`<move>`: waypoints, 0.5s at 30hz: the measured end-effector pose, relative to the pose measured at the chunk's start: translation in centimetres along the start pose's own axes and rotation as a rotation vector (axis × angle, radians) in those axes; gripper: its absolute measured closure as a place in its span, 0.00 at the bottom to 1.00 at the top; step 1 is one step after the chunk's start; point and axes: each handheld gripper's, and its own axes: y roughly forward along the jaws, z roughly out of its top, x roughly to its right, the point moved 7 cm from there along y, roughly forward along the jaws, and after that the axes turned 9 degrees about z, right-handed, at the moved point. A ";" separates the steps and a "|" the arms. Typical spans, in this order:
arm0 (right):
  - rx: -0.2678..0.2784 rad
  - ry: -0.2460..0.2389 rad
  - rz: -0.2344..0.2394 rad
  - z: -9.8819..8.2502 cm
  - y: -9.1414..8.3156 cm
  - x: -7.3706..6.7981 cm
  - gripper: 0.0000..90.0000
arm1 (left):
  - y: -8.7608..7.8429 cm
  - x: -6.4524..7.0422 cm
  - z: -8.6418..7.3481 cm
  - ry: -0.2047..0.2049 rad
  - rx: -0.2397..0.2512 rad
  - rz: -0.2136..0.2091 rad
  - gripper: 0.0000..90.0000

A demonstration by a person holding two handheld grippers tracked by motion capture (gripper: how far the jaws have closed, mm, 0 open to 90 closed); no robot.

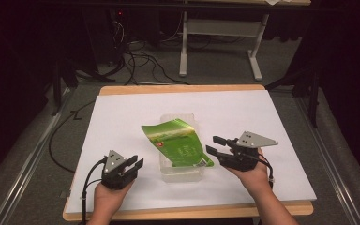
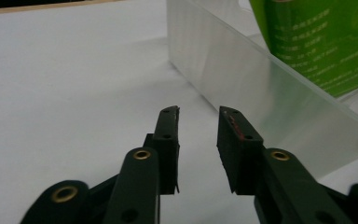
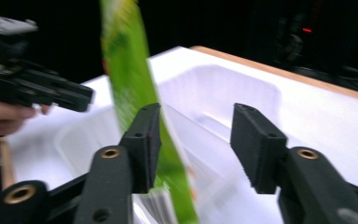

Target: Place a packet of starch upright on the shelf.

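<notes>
Lower left of the high view: left gripper (image 1: 135, 162), jaws part spread, nothing between them, resting near the tray's (image 1: 167, 171) left wall. In the left gripper view, jaws (image 2: 198, 140) pointing along the clear tray wall (image 2: 242, 79), apart from it.

Lower right of the high view: right gripper (image 1: 214, 144), jaws spread, just beside the right edge of the green film (image 1: 178, 143). In the right gripper view, film (image 3: 128, 70) standing up on edge by the near jaw; blurred, so contact not determinable, and no pinch visible.

Centre of the frame: tray on the white table (image 1: 122, 112), film lying skewed across its top, partly lifted off the rim.

Step in hand, judged: peel the film off the tray.
- Brace the tray wall with the left gripper before pulling.
- Take the film's free edge deep between the right jaws, not at the tip.
- Pull low and along the rim, slowly, to avoid tearing or dragging the tray.

Far side: table edge, cables and a stand on the floor.
</notes>
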 end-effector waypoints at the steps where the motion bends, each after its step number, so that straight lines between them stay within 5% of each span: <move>1: -0.003 0.012 -0.014 -0.4 -0.3 0.2 0.65 | 0.2 0.4 0.0 -0.003 0.002 -0.004 0.83; 7: -0.111 0.043 -0.044 -3.1 -0.5 -0.6 0.99 | 1.1 2.1 0.0 0.007 -0.018 -0.033 0.97; 15: -0.205 0.061 -0.052 -4.3 1.1 -0.8 1.00 | 2.2 3.9 -0.4 0.032 -0.055 -0.096 0.98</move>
